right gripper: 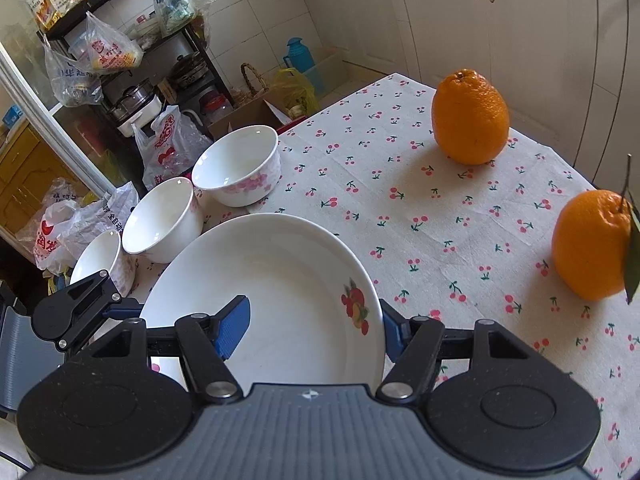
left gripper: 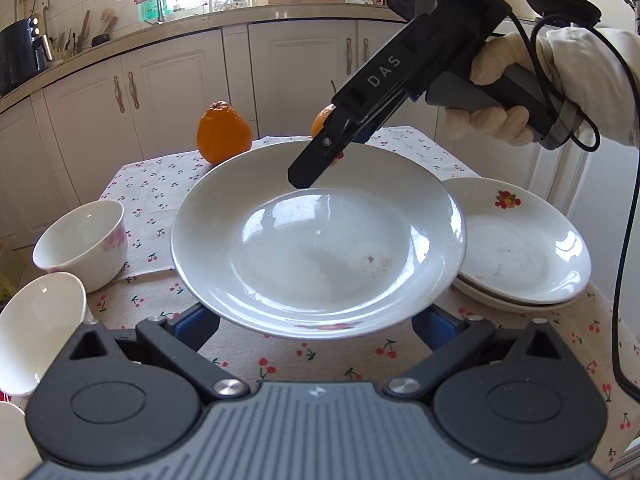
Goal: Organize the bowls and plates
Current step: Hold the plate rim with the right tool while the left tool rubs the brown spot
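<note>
I've got a white plate [left gripper: 320, 248] up off the cherry-print tablecloth [left gripper: 160, 184], and both tongs are on it. The left gripper [left gripper: 316, 326] sits at the near rim, but the plate itself hides its blue pads [left gripper: 198, 326], so I can't say whether they clench. In the right wrist view, the right gripper [right gripper: 316, 320] straddles the plate's rim, one blue pad [right gripper: 234, 326] inside the dish and the other outside, clamped on that edge. From the left camera I only see one dark finger tip over the far rim, with a gloved hand [left gripper: 516, 92] on the handle. To the right two more plates [left gripper: 528, 240] lie stacked, the lower one mostly covered. Three bowls [right gripper: 240, 168] line the table's left edge; the nearest is cut off. Two oranges [right gripper: 470, 116] sit beyond.
</note>
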`<state>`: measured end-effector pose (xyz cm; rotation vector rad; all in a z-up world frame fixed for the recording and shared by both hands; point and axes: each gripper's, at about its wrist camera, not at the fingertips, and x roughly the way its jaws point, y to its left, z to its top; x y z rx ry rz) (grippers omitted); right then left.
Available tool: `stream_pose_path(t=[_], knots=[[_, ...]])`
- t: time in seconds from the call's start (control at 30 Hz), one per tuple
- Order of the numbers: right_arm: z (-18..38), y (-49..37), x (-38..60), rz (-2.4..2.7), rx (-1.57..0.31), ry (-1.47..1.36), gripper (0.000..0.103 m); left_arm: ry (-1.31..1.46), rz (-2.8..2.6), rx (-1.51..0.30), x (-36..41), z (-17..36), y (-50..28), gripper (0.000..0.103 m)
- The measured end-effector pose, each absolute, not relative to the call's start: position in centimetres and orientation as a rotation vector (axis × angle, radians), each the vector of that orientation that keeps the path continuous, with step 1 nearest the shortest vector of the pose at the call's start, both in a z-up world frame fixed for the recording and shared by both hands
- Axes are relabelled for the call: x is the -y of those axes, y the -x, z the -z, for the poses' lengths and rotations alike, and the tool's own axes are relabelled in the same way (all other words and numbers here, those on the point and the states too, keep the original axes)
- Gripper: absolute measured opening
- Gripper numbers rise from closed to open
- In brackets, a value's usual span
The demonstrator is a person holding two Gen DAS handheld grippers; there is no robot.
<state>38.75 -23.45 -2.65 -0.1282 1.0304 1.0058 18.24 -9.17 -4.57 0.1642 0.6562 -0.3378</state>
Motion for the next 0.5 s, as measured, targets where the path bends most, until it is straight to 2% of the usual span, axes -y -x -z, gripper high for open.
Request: stream_pose_path(t=[0.5], knots=[[1.1, -33.1, 31.5, -0.854, -0.974, 0.057, 0.072, -0.223, 0.518, -0.653, 13.4, 3.7, -16.8, 0.101]])
